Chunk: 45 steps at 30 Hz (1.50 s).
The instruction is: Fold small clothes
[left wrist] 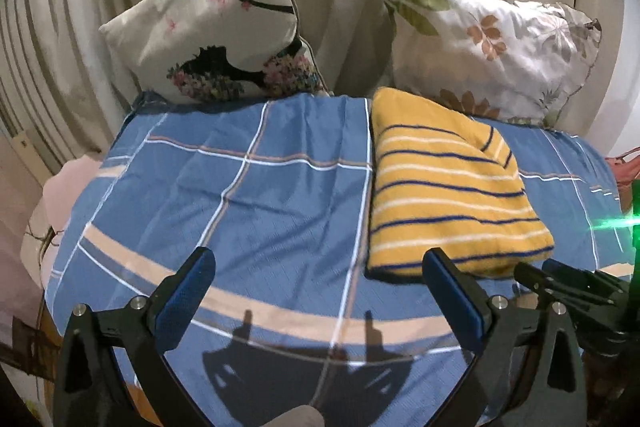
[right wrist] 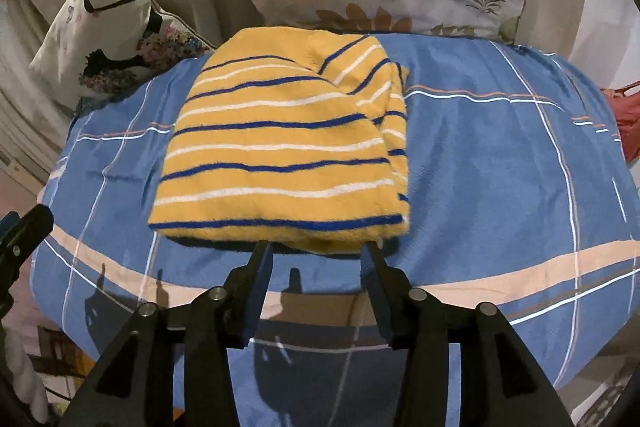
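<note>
A folded yellow garment (right wrist: 280,147) with blue and white stripes lies flat on the blue checked bedsheet (right wrist: 500,167). It also shows in the left wrist view (left wrist: 444,187), to the right of centre. My right gripper (right wrist: 316,251) is open and empty, its fingertips just short of the garment's near edge. My left gripper (left wrist: 320,263) is wide open and empty above bare sheet, left of the garment; its right finger (left wrist: 444,275) is close to the garment's near corner. The right gripper (left wrist: 568,283) shows at the right edge of the left wrist view.
Two pillows lean against a beige curtain at the back: one with a black figure print (left wrist: 224,31) and a floral one (left wrist: 492,43). A red cloth (right wrist: 624,115) lies off the sheet's right edge. The bed drops off at left and front.
</note>
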### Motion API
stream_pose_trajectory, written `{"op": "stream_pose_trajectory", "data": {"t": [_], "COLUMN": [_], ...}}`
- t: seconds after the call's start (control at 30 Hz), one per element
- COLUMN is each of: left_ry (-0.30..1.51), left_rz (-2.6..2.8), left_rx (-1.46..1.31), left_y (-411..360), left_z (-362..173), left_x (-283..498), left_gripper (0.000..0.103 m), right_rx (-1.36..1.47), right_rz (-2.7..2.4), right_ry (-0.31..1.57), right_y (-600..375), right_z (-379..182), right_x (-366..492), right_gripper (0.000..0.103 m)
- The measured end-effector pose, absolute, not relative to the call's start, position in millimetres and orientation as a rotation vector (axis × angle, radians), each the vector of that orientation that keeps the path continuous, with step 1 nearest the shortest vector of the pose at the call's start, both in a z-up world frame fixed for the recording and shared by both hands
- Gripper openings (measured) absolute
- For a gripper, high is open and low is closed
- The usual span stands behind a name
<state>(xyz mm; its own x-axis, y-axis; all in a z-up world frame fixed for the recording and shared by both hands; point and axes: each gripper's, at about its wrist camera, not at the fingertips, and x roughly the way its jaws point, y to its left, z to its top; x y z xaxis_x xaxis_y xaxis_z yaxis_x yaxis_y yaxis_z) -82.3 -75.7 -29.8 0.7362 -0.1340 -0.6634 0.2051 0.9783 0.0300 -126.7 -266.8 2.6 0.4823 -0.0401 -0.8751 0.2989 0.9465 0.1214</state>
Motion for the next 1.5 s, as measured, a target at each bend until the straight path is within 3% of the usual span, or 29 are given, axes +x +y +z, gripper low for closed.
{"op": "stream_pose_trajectory", "data": {"t": [1.5], "left_ry": [0.903], "left_rz": [-0.243], "left_rx": [0.017], "left_y": [-83], "left_z": [-68], "left_x": [-69], "left_gripper": [0.103], "right_rx": [0.159], "right_rz": [-0.257], "right_ry": [1.098], "right_y": [-262], "right_z": [-10], "right_x": [-115], "right_gripper": [0.056]}}
